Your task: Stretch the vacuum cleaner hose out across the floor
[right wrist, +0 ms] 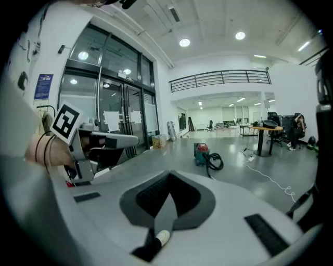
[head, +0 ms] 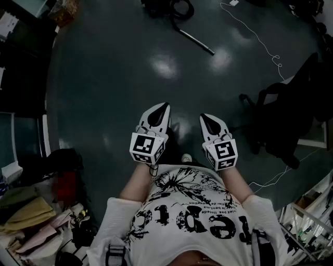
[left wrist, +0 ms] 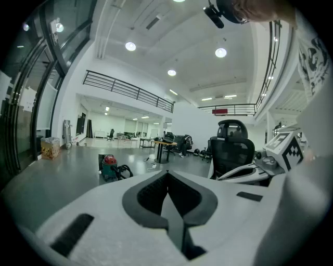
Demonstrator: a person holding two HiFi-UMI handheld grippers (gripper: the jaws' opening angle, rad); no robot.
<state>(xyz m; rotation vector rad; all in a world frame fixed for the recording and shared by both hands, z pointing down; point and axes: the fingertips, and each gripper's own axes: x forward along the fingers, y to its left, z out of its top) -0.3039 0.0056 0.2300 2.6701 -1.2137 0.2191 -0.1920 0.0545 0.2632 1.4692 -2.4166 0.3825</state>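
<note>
The vacuum cleaner (head: 161, 6) stands far ahead on the dark floor, with its black hose (head: 183, 9) coiled beside it and its metal wand (head: 196, 41) lying on the floor. In the left gripper view it is a small red and green vacuum cleaner (left wrist: 109, 167) with the hose (left wrist: 124, 170) looped at its right; the right gripper view shows the vacuum cleaner (right wrist: 201, 153) and hose (right wrist: 215, 161) too. My left gripper (head: 163, 107) (left wrist: 167, 174) and right gripper (head: 205, 117) (right wrist: 169, 177) are held side by side near my chest, both shut and holding nothing, far from the vacuum.
A black office chair (head: 283, 117) (left wrist: 231, 148) stands to the right. A thin white cable (head: 260, 41) (right wrist: 273, 180) runs over the floor at the right. Bags and clutter (head: 31, 218) lie at the left, and shelving (head: 312, 218) is at the lower right. A table (right wrist: 265, 131) stands far off.
</note>
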